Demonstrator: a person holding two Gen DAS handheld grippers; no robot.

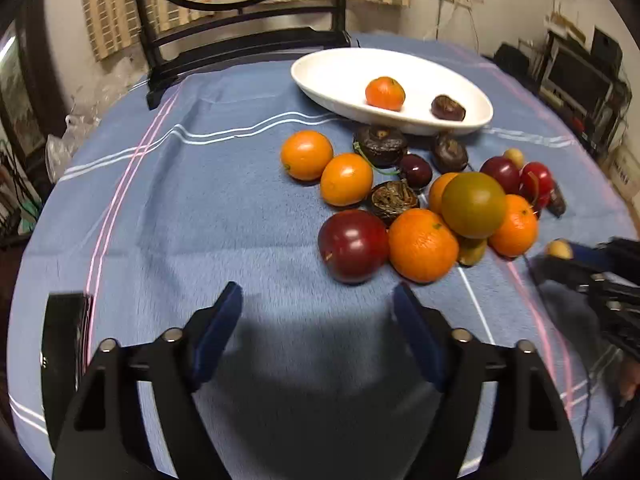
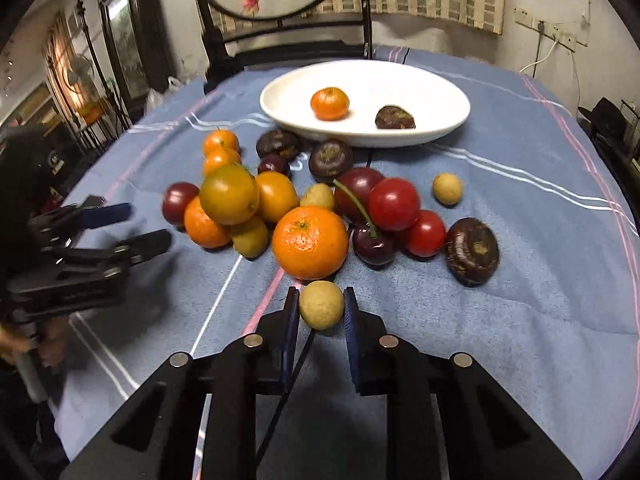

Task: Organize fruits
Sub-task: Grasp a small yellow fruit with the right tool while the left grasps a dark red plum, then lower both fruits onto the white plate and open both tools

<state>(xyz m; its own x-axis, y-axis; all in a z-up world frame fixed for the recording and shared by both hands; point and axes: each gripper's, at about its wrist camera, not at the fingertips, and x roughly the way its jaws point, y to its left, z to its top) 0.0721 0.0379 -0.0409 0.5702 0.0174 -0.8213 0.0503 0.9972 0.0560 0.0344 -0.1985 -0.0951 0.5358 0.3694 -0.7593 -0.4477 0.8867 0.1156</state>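
My right gripper (image 2: 321,294) is shut on a small tan longan (image 2: 321,305) just above the blue cloth, at the near edge of the fruit pile. A big mandarin (image 2: 310,242) lies right beyond it. My left gripper (image 1: 318,292) stands open over bare cloth with nothing between its fingers. A dark red plum (image 1: 353,246) sits a little ahead of its right finger. The white oval dish (image 1: 320,80) at the far side holds a mandarin (image 1: 385,93) and a dark water chestnut (image 1: 448,108). The right gripper (image 1: 560,258) with the longan (image 1: 560,249) also shows at the right edge of the left wrist view.
Mandarins, a green-orange fruit (image 2: 229,194), cherry tomatoes (image 2: 394,204), a cherry (image 2: 374,246), water chestnuts (image 2: 472,251) and another longan (image 2: 447,188) lie piled between the grippers and the dish. A dark wooden chair (image 2: 280,36) stands behind the table. The left gripper (image 2: 148,226) shows at the left.
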